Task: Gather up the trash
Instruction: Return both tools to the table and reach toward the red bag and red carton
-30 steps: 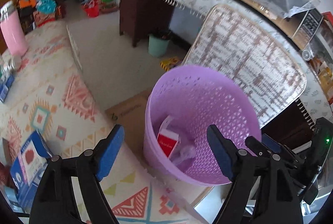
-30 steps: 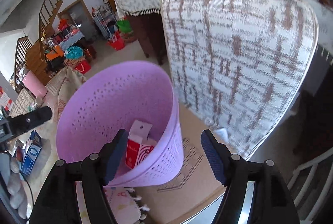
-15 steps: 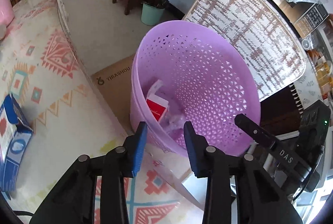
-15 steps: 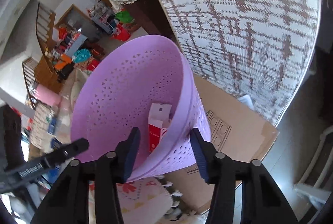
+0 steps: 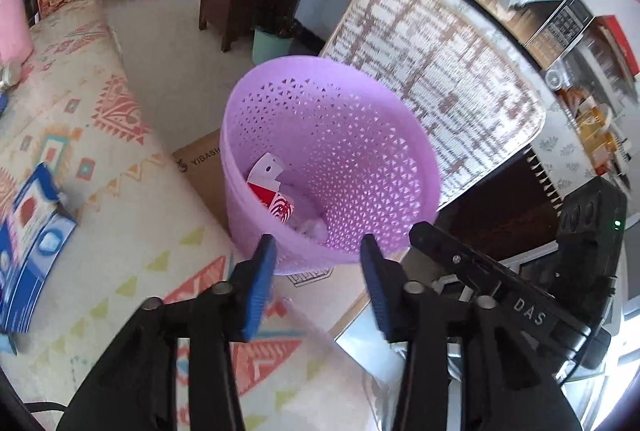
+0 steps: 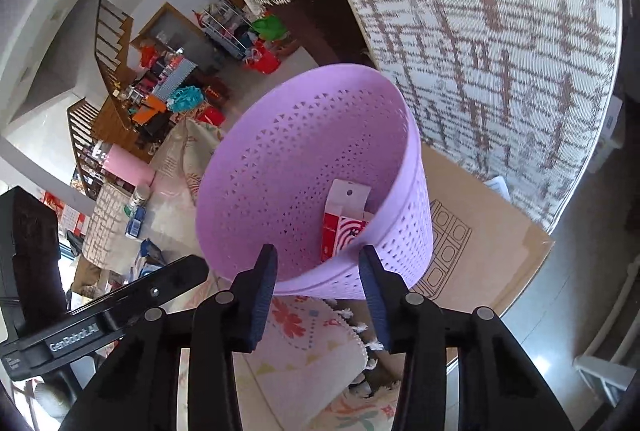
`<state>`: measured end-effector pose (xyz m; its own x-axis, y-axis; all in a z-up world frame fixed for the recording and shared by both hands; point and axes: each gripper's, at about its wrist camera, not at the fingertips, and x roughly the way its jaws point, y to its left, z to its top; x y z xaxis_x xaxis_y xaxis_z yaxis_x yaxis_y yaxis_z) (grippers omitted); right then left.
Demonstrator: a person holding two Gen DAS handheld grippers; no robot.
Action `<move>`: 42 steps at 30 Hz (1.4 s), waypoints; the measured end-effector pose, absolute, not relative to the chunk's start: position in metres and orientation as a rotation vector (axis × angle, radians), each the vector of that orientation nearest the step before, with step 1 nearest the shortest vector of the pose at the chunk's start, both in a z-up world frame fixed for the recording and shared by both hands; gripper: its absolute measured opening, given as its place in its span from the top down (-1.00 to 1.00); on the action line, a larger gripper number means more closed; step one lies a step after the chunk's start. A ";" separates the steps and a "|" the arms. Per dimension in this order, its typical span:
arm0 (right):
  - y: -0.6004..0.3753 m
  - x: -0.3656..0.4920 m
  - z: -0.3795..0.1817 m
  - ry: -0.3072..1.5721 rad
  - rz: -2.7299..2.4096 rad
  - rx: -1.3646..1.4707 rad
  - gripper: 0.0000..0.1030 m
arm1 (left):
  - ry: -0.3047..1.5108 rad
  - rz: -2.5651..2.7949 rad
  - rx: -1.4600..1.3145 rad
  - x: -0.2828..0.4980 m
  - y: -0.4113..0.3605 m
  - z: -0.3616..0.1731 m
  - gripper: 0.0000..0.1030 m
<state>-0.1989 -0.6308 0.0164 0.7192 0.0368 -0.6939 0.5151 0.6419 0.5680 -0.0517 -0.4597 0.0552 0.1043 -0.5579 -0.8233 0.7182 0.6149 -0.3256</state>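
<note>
A purple perforated basket (image 5: 360,135) stands on flattened cardboard (image 5: 200,167) beside the table. It holds a red and white box (image 5: 272,191) and crumpled clear plastic (image 5: 310,227). My left gripper (image 5: 318,255) is open and empty, just in front of the basket's near rim. In the right wrist view the basket (image 6: 280,167) shows again with the red box (image 6: 340,227) inside. My right gripper (image 6: 318,263) is open and empty, at the basket's near rim. The right gripper's body (image 5: 520,295) shows at the right of the left wrist view.
A blue box (image 5: 32,223) lies on the patterned tablecloth (image 5: 100,159) at the left. A woven chair back (image 5: 440,71) stands behind the basket. A small green bin (image 5: 270,45) sits by a dark cabinet. A fringed rug (image 6: 312,343) lies below the basket.
Both grippers narrowed from wide open, then the left one widened a little. Both pulled back slightly from the basket, which now sits further ahead of the fingertips.
</note>
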 end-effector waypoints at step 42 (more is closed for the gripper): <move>-0.401 -0.139 0.057 0.797 -0.059 0.415 -0.65 | 1.092 -0.721 -0.122 0.065 -0.054 0.031 -0.51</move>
<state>-0.1385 -0.4010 0.0568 0.7016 0.1030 -0.7051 0.2060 0.9179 0.3391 0.0648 -0.0543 0.0308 0.2603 -0.5880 -0.7658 0.4730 0.7691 -0.4298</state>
